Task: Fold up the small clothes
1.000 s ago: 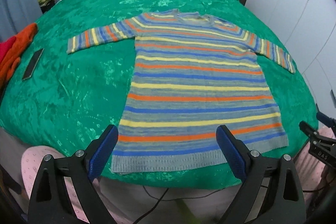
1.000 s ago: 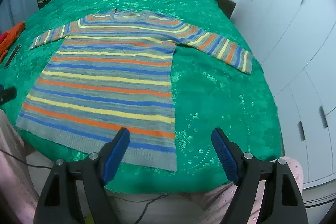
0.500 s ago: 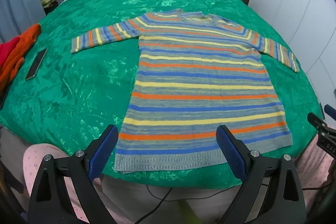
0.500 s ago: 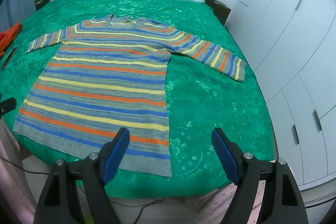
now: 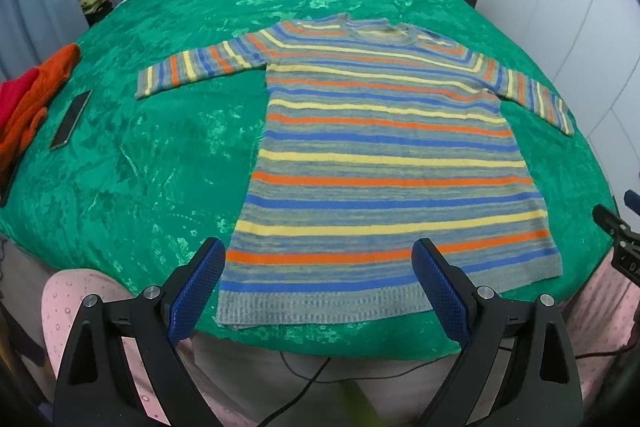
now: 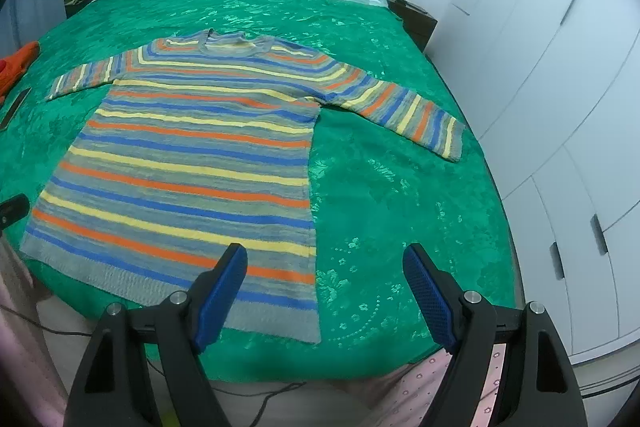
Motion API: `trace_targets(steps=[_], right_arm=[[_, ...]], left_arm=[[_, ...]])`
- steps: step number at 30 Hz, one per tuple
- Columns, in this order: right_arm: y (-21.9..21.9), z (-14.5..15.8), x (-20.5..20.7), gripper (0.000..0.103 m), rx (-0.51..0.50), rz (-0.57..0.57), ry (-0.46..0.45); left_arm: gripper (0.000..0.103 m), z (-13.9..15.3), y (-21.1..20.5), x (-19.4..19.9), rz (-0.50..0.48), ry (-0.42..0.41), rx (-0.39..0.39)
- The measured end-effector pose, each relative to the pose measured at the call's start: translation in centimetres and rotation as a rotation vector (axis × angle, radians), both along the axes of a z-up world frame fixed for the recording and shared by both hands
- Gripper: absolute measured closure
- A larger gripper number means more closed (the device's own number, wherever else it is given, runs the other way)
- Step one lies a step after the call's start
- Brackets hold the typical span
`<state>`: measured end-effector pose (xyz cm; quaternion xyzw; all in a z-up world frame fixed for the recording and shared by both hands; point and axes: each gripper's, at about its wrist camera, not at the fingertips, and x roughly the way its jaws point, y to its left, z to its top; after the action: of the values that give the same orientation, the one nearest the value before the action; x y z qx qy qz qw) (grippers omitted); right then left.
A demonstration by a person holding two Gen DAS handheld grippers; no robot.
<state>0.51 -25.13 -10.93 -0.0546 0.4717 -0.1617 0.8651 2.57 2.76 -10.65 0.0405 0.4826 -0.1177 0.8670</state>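
A striped knit sweater (image 5: 384, 163) lies flat and face-up on the green bedspread (image 5: 160, 155) of the bed, sleeves spread toward 9 and 3 o'clock, hem nearest the cameras. The left gripper (image 5: 318, 287) hangs spread wide above the hem, holding nothing. The right gripper (image 6: 324, 287) is likewise spread over the sweater's right hem corner. A phone (image 5: 71, 118) lies at 9 o'clock beside orange clothing (image 5: 36, 99).

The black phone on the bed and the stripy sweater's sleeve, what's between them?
Only bare green velvet bedspread lies between the flat black phone and the striped knit sweater's sleeve; the left wrist view shows it.
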Motion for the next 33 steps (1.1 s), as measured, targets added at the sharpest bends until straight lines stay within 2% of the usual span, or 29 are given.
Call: trace_targets(steps=[23,33], right_arm=[[-0.9,0.1,1.6,0.024,-0.001,-0.020,0.005],[-2.0,-0.8,2.5,0.024,-0.011,-0.036,0.024]], left_arm=[[0.008,-0.5,-0.4,1.5,0.007,0.005,0.011],[0.008,-0.9,-1.1,2.9,0.015,0.004,0.020]])
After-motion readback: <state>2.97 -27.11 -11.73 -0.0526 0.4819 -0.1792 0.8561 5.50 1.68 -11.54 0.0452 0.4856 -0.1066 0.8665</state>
